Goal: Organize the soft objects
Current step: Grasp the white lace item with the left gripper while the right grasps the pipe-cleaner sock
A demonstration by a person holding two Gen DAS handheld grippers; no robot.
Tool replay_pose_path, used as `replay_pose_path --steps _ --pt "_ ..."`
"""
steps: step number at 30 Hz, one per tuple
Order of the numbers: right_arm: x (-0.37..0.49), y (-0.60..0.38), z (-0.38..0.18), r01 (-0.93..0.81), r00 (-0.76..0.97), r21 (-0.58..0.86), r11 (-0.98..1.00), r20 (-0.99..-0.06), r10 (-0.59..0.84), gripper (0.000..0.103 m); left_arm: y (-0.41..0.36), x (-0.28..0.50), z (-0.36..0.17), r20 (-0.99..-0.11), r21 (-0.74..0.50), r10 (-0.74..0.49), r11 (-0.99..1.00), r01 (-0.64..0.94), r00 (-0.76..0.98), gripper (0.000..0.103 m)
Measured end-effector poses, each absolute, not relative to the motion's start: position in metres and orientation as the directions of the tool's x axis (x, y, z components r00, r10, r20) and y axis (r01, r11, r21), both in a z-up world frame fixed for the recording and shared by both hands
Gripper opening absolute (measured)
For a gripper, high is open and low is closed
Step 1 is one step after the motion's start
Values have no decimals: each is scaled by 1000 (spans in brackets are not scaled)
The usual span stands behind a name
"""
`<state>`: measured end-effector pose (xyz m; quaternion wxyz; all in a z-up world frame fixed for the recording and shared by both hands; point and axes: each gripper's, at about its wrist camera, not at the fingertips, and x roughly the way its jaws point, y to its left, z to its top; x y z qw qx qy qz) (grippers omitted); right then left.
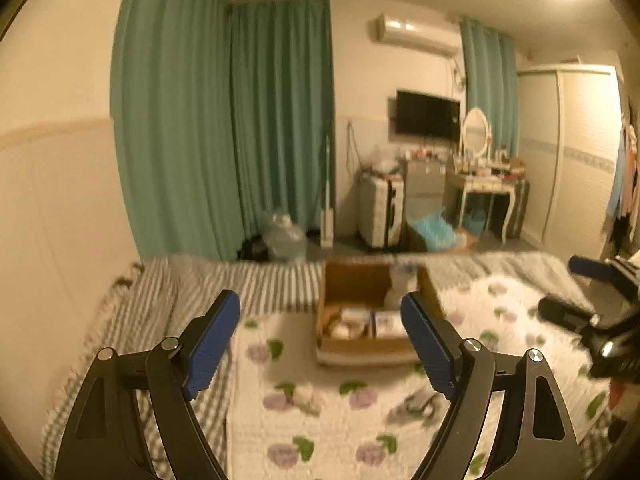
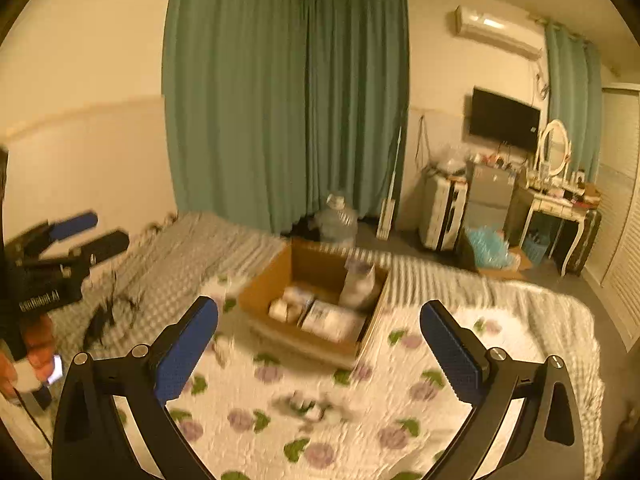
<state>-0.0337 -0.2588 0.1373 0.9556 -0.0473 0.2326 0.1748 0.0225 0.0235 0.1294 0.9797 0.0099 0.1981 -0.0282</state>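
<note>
An open cardboard box [image 1: 431,285] [image 2: 260,286] sits on the flowered quilt of the bed and holds several pale soft packs [image 1: 352,320] [image 2: 332,320]. A small white soft item [image 1: 306,397] and a grey-green one [image 1: 416,402] lie on the quilt in front of the box; in the right wrist view they show blurred [image 2: 310,406]. My left gripper [image 1: 320,340] is open and empty, above the quilt short of the box. My right gripper [image 2: 320,350] is open and empty, also short of the box. The right gripper shows at the right edge of the left wrist view [image 1: 576,292].
The bed has a striped grey blanket [image 1: 180,292] under the flowered quilt [image 2: 360,420]. A dark tangled item [image 2: 108,316] lies on the blanket at the left. Beyond the bed stand green curtains, a water jug [image 2: 336,220], a suitcase, a small fridge and a dressing table [image 2: 560,200].
</note>
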Motion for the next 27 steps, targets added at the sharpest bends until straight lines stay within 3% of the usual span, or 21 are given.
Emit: replay_pose_path --steps 12,17,18,20,23,27 --pt "30 -215 -75 -347 562 126 929 -765 314 102 19 68 -42 -633 48 -20 997 65 774 84" --pt "55 -211 -110 -280 544 136 950 -793 274 101 21 82 -79 -698 56 -28 994 93 716 84" --pt "59 -210 -115 -274 544 146 951 -792 278 99 22 84 -81 -703 49 -34 994 96 711 84" --pt "63 -206 -123 -272 537 147 951 -797 277 84 26 87 -82 -704 36 -44 995 97 709 84" --pt "68 -197 -126 -290 538 122 949 -800 267 69 32 94 -84 -708 10 -53 996 85 704 84" --pt "79 -191 -133 -281 541 93 955 -807 237 63 37 103 -90 -711 3 -49 997 73 701 84"
